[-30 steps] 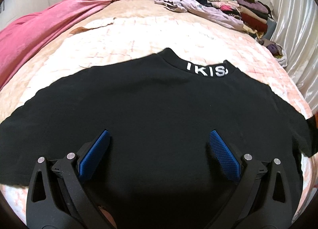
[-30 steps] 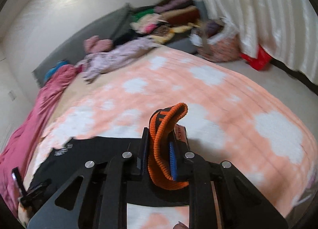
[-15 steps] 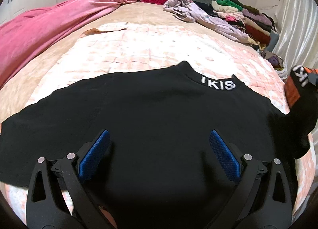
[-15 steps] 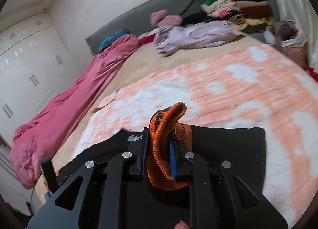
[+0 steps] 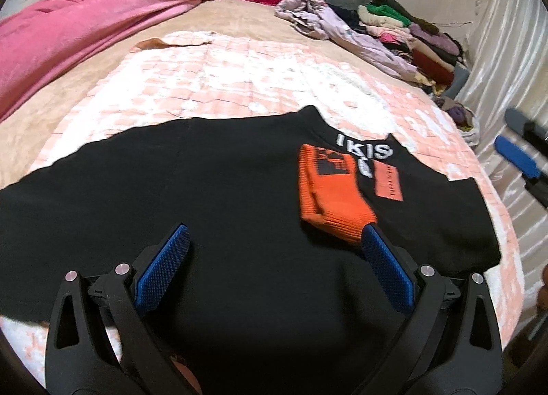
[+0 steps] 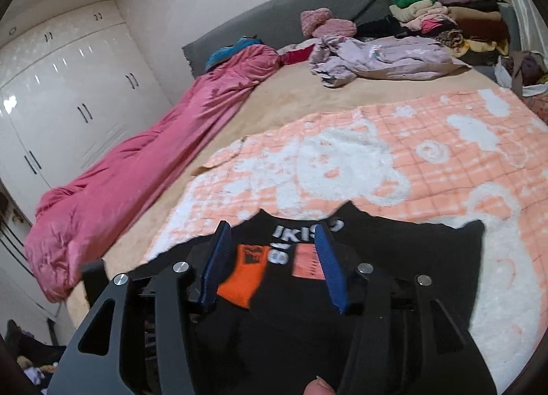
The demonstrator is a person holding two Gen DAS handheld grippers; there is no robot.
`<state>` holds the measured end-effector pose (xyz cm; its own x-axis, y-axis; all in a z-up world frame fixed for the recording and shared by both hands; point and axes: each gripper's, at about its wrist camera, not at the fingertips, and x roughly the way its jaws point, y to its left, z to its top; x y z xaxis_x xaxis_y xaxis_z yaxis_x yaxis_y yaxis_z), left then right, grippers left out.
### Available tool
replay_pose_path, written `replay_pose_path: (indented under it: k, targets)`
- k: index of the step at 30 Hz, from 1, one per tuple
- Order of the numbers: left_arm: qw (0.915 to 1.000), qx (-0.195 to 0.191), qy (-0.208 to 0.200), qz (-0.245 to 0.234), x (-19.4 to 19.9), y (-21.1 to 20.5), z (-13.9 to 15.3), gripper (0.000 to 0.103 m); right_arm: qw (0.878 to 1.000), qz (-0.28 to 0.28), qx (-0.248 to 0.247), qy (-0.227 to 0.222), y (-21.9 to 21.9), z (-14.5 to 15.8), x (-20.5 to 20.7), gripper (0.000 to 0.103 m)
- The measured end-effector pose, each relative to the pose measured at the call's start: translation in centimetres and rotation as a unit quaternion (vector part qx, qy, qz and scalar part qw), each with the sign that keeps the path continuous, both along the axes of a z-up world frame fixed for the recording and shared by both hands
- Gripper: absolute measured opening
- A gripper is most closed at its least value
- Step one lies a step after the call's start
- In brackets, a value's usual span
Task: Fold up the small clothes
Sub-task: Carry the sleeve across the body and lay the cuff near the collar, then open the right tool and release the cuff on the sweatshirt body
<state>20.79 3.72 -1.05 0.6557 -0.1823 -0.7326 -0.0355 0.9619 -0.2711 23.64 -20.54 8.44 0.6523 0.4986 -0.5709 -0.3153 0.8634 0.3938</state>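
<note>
Black shirt (image 5: 212,223) lies spread flat on the orange-and-white blanket (image 5: 239,83) at the near edge of the bed, collar lettered "IKIS" toward the headboard. Right sleeve folded inward over the body; its orange ribbed cuff (image 5: 332,196) and an orange patch (image 5: 388,181) rest just below the collar. Right gripper (image 6: 274,264) hangs over that cuff, jaws just been opening, blue pads parted, cuff lying between them but not pinched. Left gripper (image 5: 274,268) hovers over the shirt's lower middle, fingers spread wide, nothing clamped. Pink quilt (image 5: 85,25) bunched along the bed's left edge. Lilac garment (image 6: 380,56) crumpled near the grey headboard (image 6: 284,14); stack of folded clothes (image 6: 445,18) at the far right corner. White wardrobe (image 6: 65,93) stands beyond the left edge.
</note>
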Motion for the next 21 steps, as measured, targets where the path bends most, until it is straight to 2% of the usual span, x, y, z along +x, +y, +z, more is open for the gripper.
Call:
replay_pose_path:
  k: [3,6,7,8,11,13,15,16,17,18,21]
  targets:
    - [0.9996,-0.024,-0.001,-0.016,0.0,-0.5,-0.1,0.091,1.0,-0.022,-0.015,0.007,-1.6,-1.0,-0.2,0.05]
    - [0.9992,-0.03,0.0,-0.025,0.3,-1.1,-0.3,0.075,0.998,-0.049,-0.03,0.013,-3.6,-2.3,-0.8,0.05]
    - [0.9989,-0.036,0.003,-0.03,0.6,-1.3,-0.4,0.066,0.997,-0.06,-0.035,0.012,-4.4,-2.7,-1.1,0.051]
    - [0.9979,-0.052,0.007,-0.038,1.0,-1.4,-0.5,0.061,0.997,-0.069,-0.041,0.012,-4.9,-3.0,-1.4,0.051]
    - [0.9941,-0.094,0.022,-0.05,2.1,-1.9,-1.3,0.061,0.994,-0.091,-0.051,0.009,-6.8,-3.7,-2.6,0.051]
    - [0.9931,-0.099,0.028,-0.055,2.9,-2.7,-1.9,0.061,0.993,-0.1,-0.057,0.008,-7.9,-4.0,-3.4,0.053]
    - [0.9955,-0.076,0.022,-0.052,3.3,-3.8,-2.3,0.047,0.992,-0.11,-0.059,0.006,-8.7,-4.3,-4.1,0.053]
    - [0.9957,-0.072,0.018,-0.056,3.4,-4.2,-2.4,0.025,0.992,-0.115,-0.059,0.006,-9.1,-4.4,-4.4,0.053]
    - [0.9947,-0.079,0.015,-0.065,3.4,-4.4,-2.4,0.015,0.991,-0.119,-0.059,0.006,-9.3,-4.5,-4.5,0.053]
    - [0.9936,-0.09,0.009,-0.069,3.3,-4.4,-2.5,0.013,0.991,-0.124,-0.058,0.007,-9.6,-4.7,-4.7,0.053]
    - [0.9943,-0.081,-0.015,-0.067,2.4,-4.0,-1.3,0.01,0.988,-0.138,-0.068,0.009,-10.2,-5.2,-4.7,0.053]
